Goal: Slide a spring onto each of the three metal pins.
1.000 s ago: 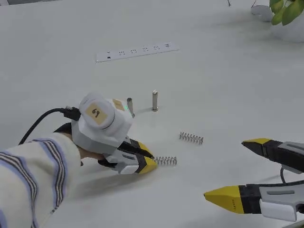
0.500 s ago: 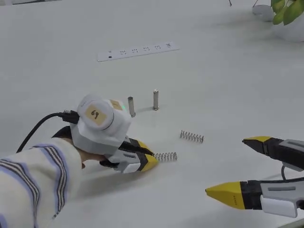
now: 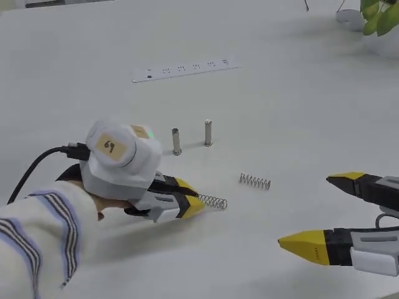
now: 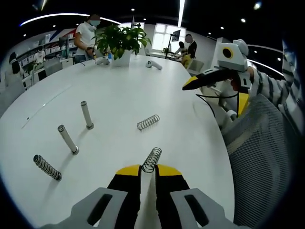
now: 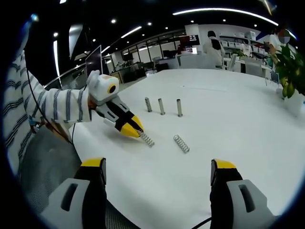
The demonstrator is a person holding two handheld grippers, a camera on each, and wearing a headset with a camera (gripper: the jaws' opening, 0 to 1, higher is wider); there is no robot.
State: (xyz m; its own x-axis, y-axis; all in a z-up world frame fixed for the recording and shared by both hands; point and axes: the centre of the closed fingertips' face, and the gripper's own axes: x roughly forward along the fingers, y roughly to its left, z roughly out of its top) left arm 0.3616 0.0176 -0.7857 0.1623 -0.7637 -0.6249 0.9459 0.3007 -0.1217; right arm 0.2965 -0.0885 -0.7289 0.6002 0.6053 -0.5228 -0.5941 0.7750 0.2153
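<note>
- Where the left gripper [image 3: 197, 204] lies low on the white table [image 3: 299, 93], its yellow tips are pressed together on one end of the held spring [image 3: 214, 201]; the rest of the coil juts free along the tabletop.
- Right gripper [image 3: 305, 210]: empty, jaws spread wide, at the near right of the table, well apart from the springs and pins.
- Loose spring [image 3: 254, 181]: lying flat between the two grippers, touching nothing.
- Bare pins, two: upright, side by side, one [image 3: 176, 141] just beyond the left gripper's housing, the other [image 3: 208, 133] beside it.
- Sprung pin [image 4: 46, 167]: in the left gripper view, a third pin at the end of the row, wearing a coil along its length; the right gripper view shows it too [image 5: 147, 104]. In the head view the left gripper's housing covers that spot.
- Potted plant [image 4: 121, 40]: green leaves in a white pot [image 4: 123, 58] at the far end of the table.
- Power strip [image 3: 186, 68]: flat on the table, well beyond the pins.
- Open tabletop lies on all sides of the pins and the loose spring; the left gripper view shows the table's curved edge with a mesh chair [image 4: 257, 143] just beside it.
</note>
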